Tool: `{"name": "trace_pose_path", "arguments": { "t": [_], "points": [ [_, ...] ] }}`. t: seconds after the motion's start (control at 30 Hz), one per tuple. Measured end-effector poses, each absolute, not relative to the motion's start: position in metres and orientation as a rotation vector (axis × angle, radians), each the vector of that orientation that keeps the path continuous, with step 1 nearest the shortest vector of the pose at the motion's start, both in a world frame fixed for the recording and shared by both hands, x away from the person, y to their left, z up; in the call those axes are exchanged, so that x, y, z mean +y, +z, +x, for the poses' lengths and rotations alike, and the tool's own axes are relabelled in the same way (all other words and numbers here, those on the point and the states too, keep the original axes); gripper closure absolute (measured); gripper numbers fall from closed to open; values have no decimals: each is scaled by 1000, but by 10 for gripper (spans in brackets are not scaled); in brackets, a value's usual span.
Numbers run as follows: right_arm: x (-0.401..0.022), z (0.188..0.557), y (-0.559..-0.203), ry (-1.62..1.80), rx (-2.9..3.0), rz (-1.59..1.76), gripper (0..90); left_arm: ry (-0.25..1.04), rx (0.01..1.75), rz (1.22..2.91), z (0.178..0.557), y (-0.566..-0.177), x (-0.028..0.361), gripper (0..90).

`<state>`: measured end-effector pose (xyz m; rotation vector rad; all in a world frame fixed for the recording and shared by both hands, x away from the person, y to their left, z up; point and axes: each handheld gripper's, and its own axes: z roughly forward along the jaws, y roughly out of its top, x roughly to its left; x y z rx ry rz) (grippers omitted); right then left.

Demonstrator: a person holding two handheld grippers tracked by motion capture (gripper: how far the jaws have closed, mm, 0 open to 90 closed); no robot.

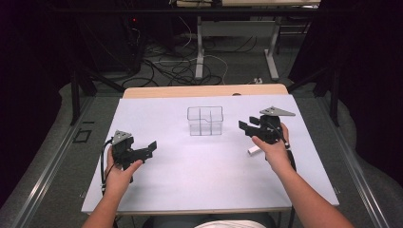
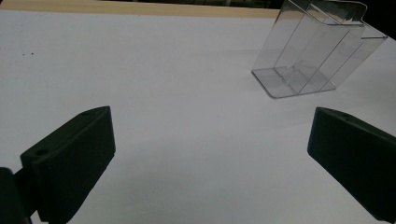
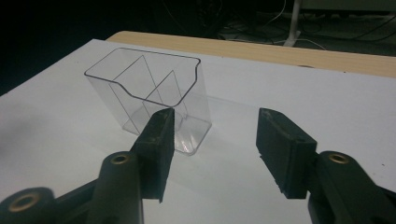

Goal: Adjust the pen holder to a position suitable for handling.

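- The left black two-jaw gripper sits in the person's left hand over the near-left part of the table, its jaws spread wide with nothing between them; in the left gripper view the two jaws stand at the far edges with bare white surface between.
- The right black two-jaw gripper is held in the right hand at the right of the table, its jaws parted to a moderate gap and holding nothing; they point toward the box from beside it.
- The clear plastic rectangular box with inner dividers stands upright near the middle of the white tabletop sheet, between the two grippers and apart from both. Thin transparent walls split it into compartments, and one rim dips in a curved step. It looks empty.
- In the left gripper view the box is tilted by the camera's angle and its top right corner is cut off by the frame edge.
- In the right gripper view the left jaw covers part of the box's near wall and base.
- A small white oblong object lies on the sheet just beside the right hand; too small to identify.
- The pale wooden table edge shows beyond the sheet; the floor behind, with tangled cables, is dim.
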<state>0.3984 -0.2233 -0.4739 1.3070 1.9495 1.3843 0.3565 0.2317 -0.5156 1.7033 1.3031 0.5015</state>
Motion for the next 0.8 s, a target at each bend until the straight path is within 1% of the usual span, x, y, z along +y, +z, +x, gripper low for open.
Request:
{"name": "trace_pose_path", "arguments": {
  "t": [0.07,0.17,0.27,0.3,0.33,0.4,0.47,0.6,0.7,0.8],
  "points": [
    [-231,394,-475,1430,1939,1302,419,502,1295,1709,356,-515,230,8],
    [-242,388,-476,1431,1914,1301,355,499,1290,1707,355,-515,230,8],
    [-248,384,-476,1436,1905,1304,329,492,1289,1705,355,-515,229,8],
    [-251,381,-475,1432,1892,1300,306,489,1287,1704,355,-515,228,8],
    [-257,376,-475,1425,1892,1295,259,493,1280,1709,355,-514,226,8],
    [-259,373,-474,1407,1892,1303,246,493,1276,1710,355,-514,225,8],
    [-268,365,-475,1370,1875,1297,199,490,1262,1722,354,-513,222,8],
    [-284,354,-478,1346,1838,1348,179,478,1240,1731,353,-513,219,7],
    [-296,346,-484,1339,1824,1391,178,499,1191,1781,351,-513,210,7],
    [-304,342,-490,1321,1812,1427,163,499,1179,1785,351,-511,206,7]
  ]
}}
